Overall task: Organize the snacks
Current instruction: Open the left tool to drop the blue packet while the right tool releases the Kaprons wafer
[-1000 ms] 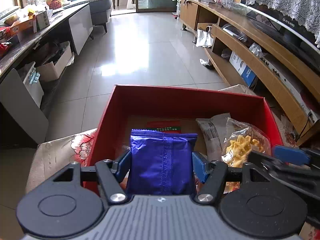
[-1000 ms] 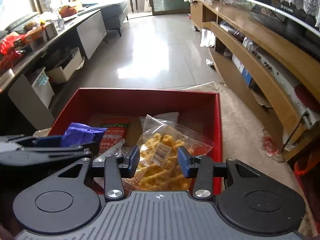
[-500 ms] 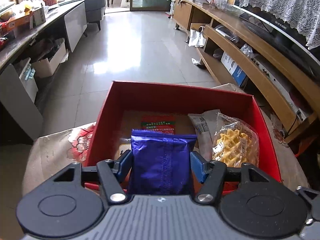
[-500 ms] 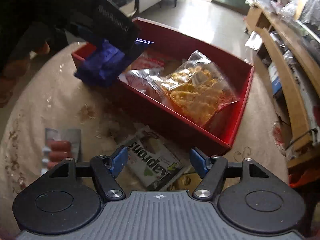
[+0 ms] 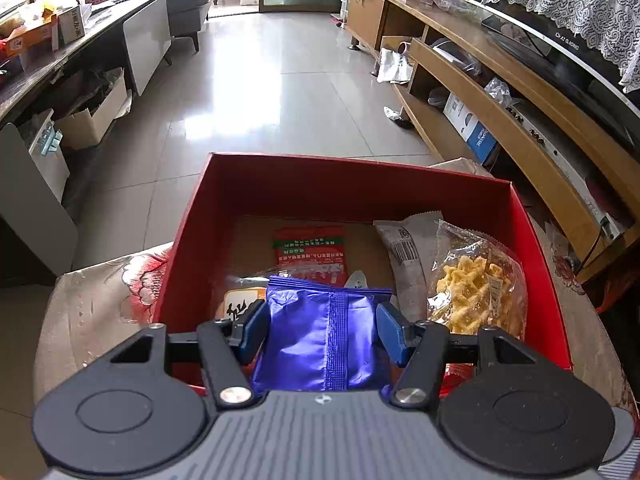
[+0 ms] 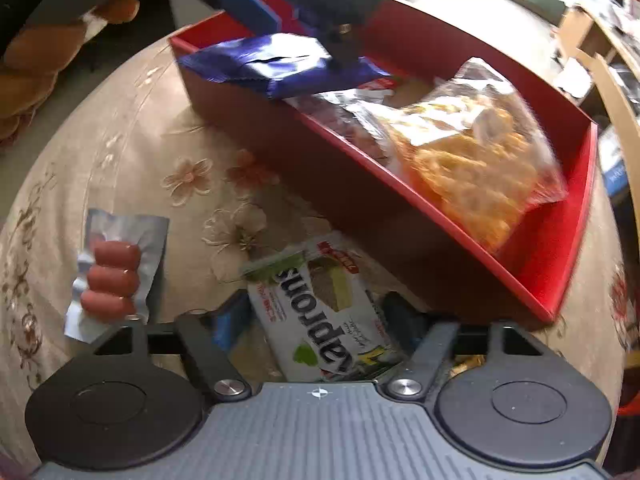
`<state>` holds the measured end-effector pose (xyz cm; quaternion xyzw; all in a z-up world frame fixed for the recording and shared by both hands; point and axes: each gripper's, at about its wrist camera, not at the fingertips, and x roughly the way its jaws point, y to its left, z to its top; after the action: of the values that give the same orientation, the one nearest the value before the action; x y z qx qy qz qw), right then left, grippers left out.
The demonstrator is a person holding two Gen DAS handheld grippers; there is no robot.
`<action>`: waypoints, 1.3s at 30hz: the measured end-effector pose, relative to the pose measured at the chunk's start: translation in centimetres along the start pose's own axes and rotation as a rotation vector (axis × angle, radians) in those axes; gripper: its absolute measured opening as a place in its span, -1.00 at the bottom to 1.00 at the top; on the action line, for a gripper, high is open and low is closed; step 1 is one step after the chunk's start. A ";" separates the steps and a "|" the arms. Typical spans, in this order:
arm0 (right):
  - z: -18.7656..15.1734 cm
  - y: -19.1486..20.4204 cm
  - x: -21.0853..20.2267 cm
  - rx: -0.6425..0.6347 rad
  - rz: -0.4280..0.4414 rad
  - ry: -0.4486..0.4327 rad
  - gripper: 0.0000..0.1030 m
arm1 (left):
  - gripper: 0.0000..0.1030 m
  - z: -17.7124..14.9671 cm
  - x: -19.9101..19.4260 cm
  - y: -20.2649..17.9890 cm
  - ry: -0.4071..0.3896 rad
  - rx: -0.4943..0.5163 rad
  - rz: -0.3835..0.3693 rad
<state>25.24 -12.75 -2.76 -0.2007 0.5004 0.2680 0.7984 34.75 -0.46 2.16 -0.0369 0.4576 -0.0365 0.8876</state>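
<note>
My left gripper [image 5: 322, 326] is shut on a blue snack packet [image 5: 320, 340] and holds it over the near edge of the red box [image 5: 352, 184]. The box holds a bag of yellow crisps [image 5: 476, 284], a grey packet [image 5: 408, 248] and a red-green sachet [image 5: 310, 248]. In the right wrist view the blue packet [image 6: 276, 64] hangs over the box's [image 6: 400, 216] left end. My right gripper [image 6: 316, 322] is open, its fingers either side of a white-green wafer packet [image 6: 328, 316] lying on the table. A sausage pack [image 6: 114, 276] lies to its left.
The box sits on a round table with a beige floral cloth [image 6: 132, 152]. Beyond it lie a tiled floor [image 5: 272, 92], a long wooden shelf unit [image 5: 500, 108] on the right and a dark counter with boxes [image 5: 60, 64] on the left.
My right gripper pulled back from the box and dropped down around the wafer packet on the table. My left gripper lowered the blue packet slightly further over the box.
</note>
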 end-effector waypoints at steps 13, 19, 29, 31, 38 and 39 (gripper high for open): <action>-2.3 -1.0 -6.5 0.270 -0.031 -0.124 0.28 | -0.07 0.1 -0.9 0.7 0.000 -0.036 -0.030; 0.4 -3.0 -8.1 0.349 -0.076 -0.247 0.28 | -0.14 0.1 -0.3 0.6 0.006 -0.051 -0.023; 5.0 -4.3 -4.9 0.373 -0.179 -0.314 0.29 | -0.14 0.5 0.1 1.6 0.010 -0.083 0.004; 5.0 -4.1 -4.7 0.370 -0.198 -0.323 0.30 | -0.12 0.5 0.1 1.9 0.014 -0.087 0.013; 5.1 -4.4 -4.8 0.360 -0.230 -0.355 0.60 | 0.10 0.6 -0.4 3.3 -0.003 -0.146 0.015; 5.2 -4.5 -4.8 0.365 -0.229 -0.357 0.60 | 0.10 0.7 -0.5 3.3 -0.006 -0.149 0.014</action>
<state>29.99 -14.30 3.97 -0.0584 0.3657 0.1126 0.9220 35.08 2.90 2.67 -0.0996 0.4564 0.0040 0.8842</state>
